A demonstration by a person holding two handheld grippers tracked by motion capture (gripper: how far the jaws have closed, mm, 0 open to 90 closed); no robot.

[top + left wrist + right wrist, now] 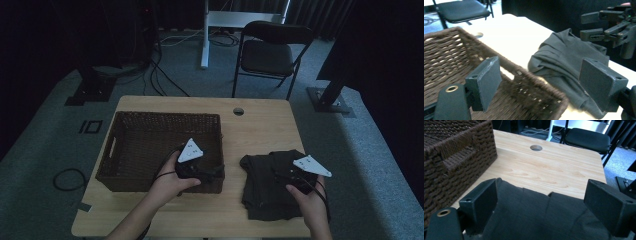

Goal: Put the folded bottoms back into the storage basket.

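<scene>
Dark cloth [270,182], crumpled and half folded, lies on the worktop [260,125] just right of the wicker basket [150,145], apart from its wall. The right tool [544,207] hangs over the cloth's near part with jaws spread wide, gripping nothing. The left tool [544,85], also agape and empty, sits over the basket's near right corner, facing the cloth. Likely risk: a pinch that takes only the top fold would let the rest unfurl and drag across the worktop. The basket rim stands close, so a low carry could snag the cloth on the weave.
</scene>
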